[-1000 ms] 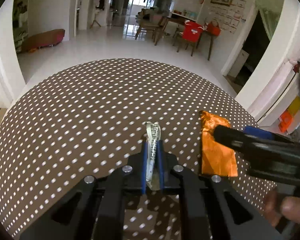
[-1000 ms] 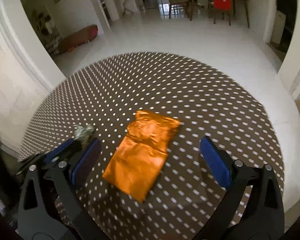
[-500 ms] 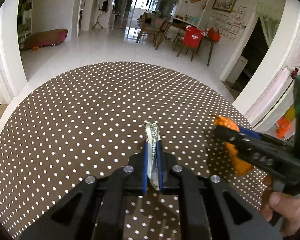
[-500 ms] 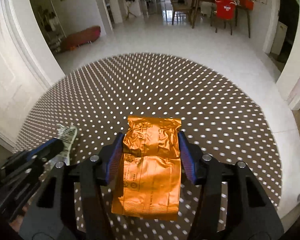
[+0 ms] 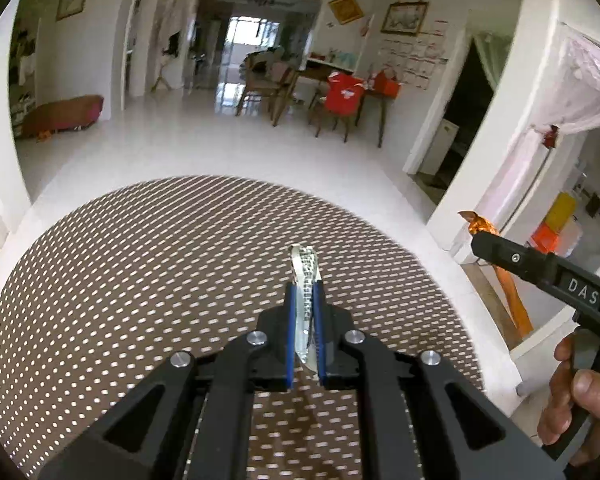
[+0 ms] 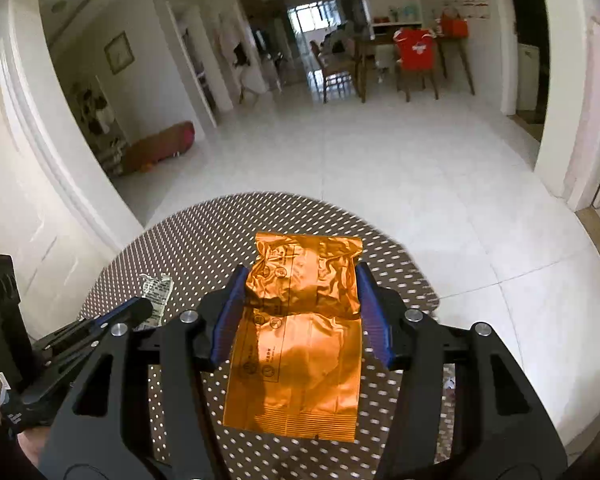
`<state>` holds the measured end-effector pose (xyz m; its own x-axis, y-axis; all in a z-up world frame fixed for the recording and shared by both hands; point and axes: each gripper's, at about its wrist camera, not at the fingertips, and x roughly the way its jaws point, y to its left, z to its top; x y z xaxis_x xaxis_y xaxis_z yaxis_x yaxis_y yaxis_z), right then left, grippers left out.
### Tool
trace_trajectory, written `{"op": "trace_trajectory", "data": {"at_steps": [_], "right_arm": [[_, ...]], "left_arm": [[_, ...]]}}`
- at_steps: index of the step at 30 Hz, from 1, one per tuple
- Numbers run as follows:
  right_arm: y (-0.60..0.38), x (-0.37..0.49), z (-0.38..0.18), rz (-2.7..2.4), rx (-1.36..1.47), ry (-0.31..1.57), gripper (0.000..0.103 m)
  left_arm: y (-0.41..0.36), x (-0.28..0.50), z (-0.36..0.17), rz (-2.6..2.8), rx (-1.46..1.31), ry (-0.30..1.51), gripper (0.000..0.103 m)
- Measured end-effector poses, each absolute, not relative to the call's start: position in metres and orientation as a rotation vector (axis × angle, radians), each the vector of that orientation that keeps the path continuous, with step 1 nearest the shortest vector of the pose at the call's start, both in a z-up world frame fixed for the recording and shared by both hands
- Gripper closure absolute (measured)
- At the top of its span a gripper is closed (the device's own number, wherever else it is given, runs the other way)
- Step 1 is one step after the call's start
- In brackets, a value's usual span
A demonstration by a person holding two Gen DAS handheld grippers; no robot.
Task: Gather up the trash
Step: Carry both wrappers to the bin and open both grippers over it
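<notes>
Left wrist view: my left gripper (image 5: pixel 304 312) is pinched tight on a silver wrapper strip (image 5: pixel 305 280), lifted above the dotted table (image 5: pixel 140 280). Right wrist view alone shows my right gripper (image 6: pixel 300 312) half-closed, clamping the orange foil packet (image 6: pixel 300 340). Both pieces collected; next I need a bin, which neither view shows.

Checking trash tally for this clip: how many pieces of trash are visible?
2. A silver wrapper clamped in the left gripper; an orange wrapper clamped in the right gripper. More may be hidden.
</notes>
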<state>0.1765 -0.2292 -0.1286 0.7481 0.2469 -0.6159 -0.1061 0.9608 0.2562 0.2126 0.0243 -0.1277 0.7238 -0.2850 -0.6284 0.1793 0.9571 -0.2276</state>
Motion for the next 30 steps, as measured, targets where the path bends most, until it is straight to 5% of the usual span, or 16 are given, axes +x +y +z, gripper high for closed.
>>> {"op": "trace_trajectory", "data": {"at_steps": [16,30], "right_arm": [[-0.408,0.099,-0.116,-0.048,0.396,0.593,0.049],[-0.516,0.084,-0.197,-0.184,0.564,0.725,0.049]], "left_arm": [[-0.165,0.203,-0.092,-0.526,-0.031,0.686,0.095],[-0.302,0.223,-0.171,-0.67,0.119,0.881,0.095]]}}
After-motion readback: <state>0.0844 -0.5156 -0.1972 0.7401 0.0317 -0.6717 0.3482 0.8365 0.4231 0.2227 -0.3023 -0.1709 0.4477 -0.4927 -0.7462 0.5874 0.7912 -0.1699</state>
